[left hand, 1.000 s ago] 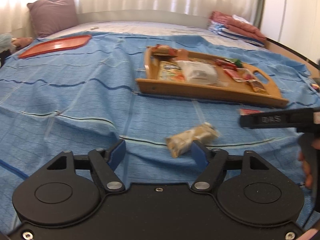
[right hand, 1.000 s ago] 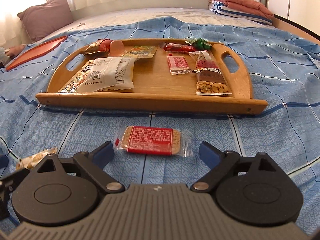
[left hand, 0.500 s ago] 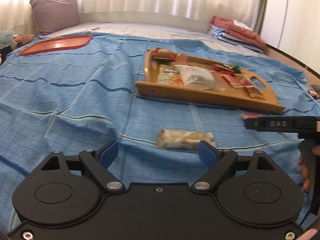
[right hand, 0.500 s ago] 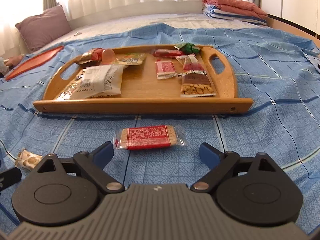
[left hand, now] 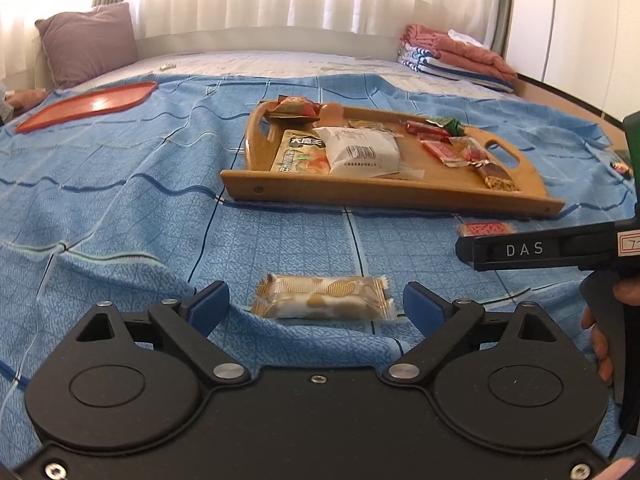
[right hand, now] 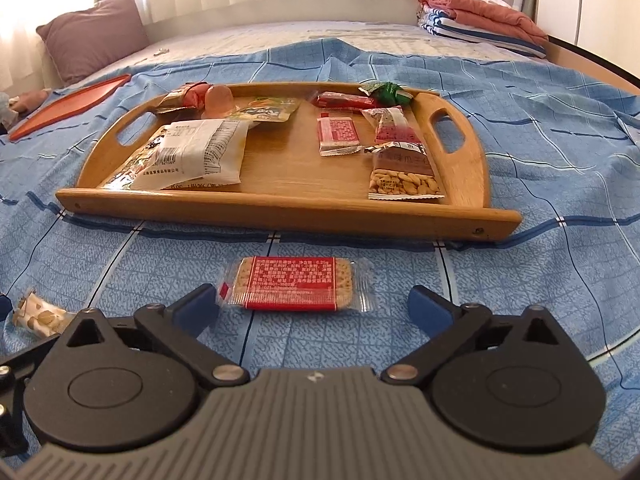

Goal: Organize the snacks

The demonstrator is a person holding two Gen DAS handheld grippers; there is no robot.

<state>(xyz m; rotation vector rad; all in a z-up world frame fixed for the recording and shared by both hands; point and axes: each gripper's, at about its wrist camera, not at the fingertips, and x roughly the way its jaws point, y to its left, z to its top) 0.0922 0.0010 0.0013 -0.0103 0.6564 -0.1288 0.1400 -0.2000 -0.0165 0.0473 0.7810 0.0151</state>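
A wooden tray (right hand: 280, 208) with several snack packets lies on the blue bedspread; it also shows in the left wrist view (left hand: 384, 194). A tan nut bar (left hand: 322, 297) lies flat on the cloth just ahead of my open left gripper (left hand: 316, 308), between its blue fingertips and touching neither. A red-labelled cracker pack (right hand: 294, 284) lies just ahead of my open right gripper (right hand: 314, 306), also untouched. The cracker pack's end (left hand: 486, 229) shows in the left wrist view behind the right gripper's body (left hand: 536, 250). The nut bar shows at the right wrist view's left edge (right hand: 38, 314).
An orange tray (left hand: 92, 105) lies far left on the bed. A purple pillow (left hand: 86, 42) sits at the back left and folded blankets (right hand: 480, 20) at the back right. A small wrapped candy (left hand: 621, 167) lies at the right edge. The bedspread is wrinkled.
The nut bar, tilted and blurred a second ago, now lies flat and still between the left fingertips. The left jaws have widened. The right gripper drew back briefly, then came close to the cracker pack again.
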